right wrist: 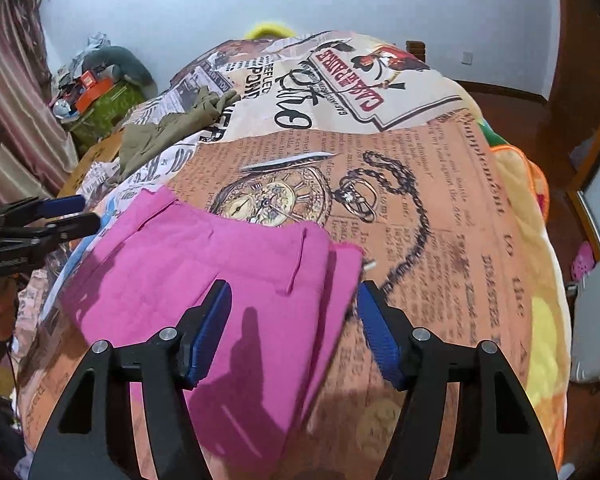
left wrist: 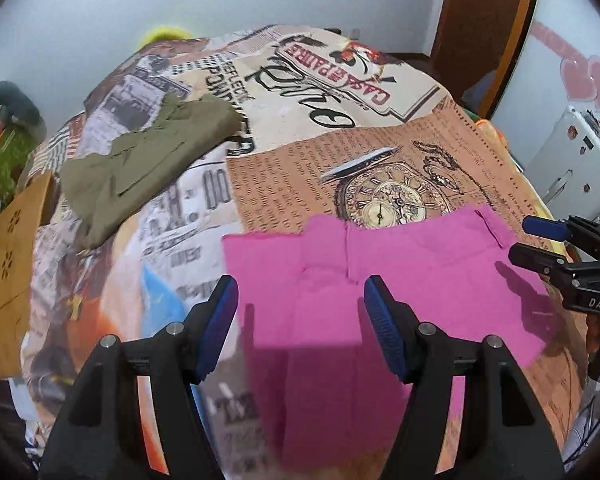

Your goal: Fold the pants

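Observation:
Pink pants [left wrist: 380, 280] lie spread flat on a bed with a newspaper-print cover [left wrist: 300, 148]; they also show in the right wrist view [right wrist: 220, 272]. My left gripper [left wrist: 300, 312] is open and empty, hovering over the pants' left part. My right gripper [right wrist: 294, 320] is open and empty over the pants' right edge. The right gripper [left wrist: 540, 244] shows at the right of the left wrist view, and the left gripper [right wrist: 72, 216] at the left of the right wrist view; both are open there.
Olive-green folded pants [left wrist: 148, 160] lie at the bed's far left, also in the right wrist view [right wrist: 172, 128]. A cardboard piece [left wrist: 16, 264] sits at the left edge. A cluttered green box [right wrist: 100, 100] stands by the wall. A white appliance [left wrist: 572, 160] stands right.

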Motion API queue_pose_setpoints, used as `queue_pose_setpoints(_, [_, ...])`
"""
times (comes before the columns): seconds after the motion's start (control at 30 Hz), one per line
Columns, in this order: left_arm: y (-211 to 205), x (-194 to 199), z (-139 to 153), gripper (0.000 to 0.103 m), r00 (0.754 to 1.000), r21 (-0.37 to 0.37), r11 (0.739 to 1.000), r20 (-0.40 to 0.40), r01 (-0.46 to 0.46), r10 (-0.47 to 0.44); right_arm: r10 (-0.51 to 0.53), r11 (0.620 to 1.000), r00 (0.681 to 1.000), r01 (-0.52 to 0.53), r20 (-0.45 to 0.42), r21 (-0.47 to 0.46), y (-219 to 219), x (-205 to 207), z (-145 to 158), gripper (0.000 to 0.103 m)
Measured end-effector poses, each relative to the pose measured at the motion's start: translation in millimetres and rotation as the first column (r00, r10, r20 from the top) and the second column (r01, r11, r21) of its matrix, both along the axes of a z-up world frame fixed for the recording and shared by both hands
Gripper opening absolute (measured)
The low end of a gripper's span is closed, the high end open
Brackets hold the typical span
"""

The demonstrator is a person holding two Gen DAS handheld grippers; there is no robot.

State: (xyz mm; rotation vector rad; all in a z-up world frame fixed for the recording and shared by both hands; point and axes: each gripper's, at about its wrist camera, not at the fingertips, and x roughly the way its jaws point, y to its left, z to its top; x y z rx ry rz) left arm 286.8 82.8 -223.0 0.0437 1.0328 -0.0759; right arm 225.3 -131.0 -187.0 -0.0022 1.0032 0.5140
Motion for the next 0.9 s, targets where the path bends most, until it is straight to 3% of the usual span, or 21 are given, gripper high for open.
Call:
queue_pose_setpoints(0.17, [0.8, 21.7, -21.8, 0.064, 0.999, -0.053, 0.999, -0.050, -0.003, 0.000, 0.016, 1.000, 0.999, -0.015, -0.039, 0.005, 4.6, 15.3, -14.3, 0.049])
queue_pose_setpoints(0.3, [5.5, 27.1, -33.4, 0.060, 0.998, -0.108, 0.994, -0.064, -0.014, 0.007, 0.043, 0.999, 0.998, -0.043, -0.048, 0.014, 6.3, 19.0, -22.1, 0.048])
queue_pose_setpoints(0.43, [2.2, 26.4, -37.6, 0.044, 0.998, -0.136, 0.991, -0.061, 0.012, -0.021, 0.062, 0.997, 0.997, -0.060, -0.047, 0.039, 6.5, 19.3, -21.3, 0.035])
queue_pose_setpoints(0.47, [1.0, 26.1, -38.0, 0.036, 0.998, -0.139, 0.990, -0.062, 0.017, -0.025, 0.066, 0.997, 0.997, -0.065, -0.040, 0.034, 7.7, 19.7, -20.8, 0.031])
queue_pose_setpoints(0.6, [-2.3, 19.7, -37.3, 0.031, 1.000, -0.139, 0.990, -0.028, 0.002, -0.006, 0.065, 0.998, 0.998, -0.065, 0.006, 0.005, 9.2, 18.5, -16.0, 0.018])
queue_pose_setpoints(0.73, [-7.6, 12.5, -30.2, 0.024, 1.000, -0.105, 0.994, 0.012, 0.012, -0.011, 0.086, 0.996, 0.993, -0.087, 0.086, 0.000, 10.9, 13.6, -6.3, 0.013])
queue_pose_setpoints(0.9, [-4.1, 8.1, -27.1, 0.023, 0.999, -0.095, 0.995, 0.031, -0.011, 0.014, 0.118, 0.993, 0.981, -0.113, 0.153, -0.041, 20.6, 12.8, 0.9, 0.011])
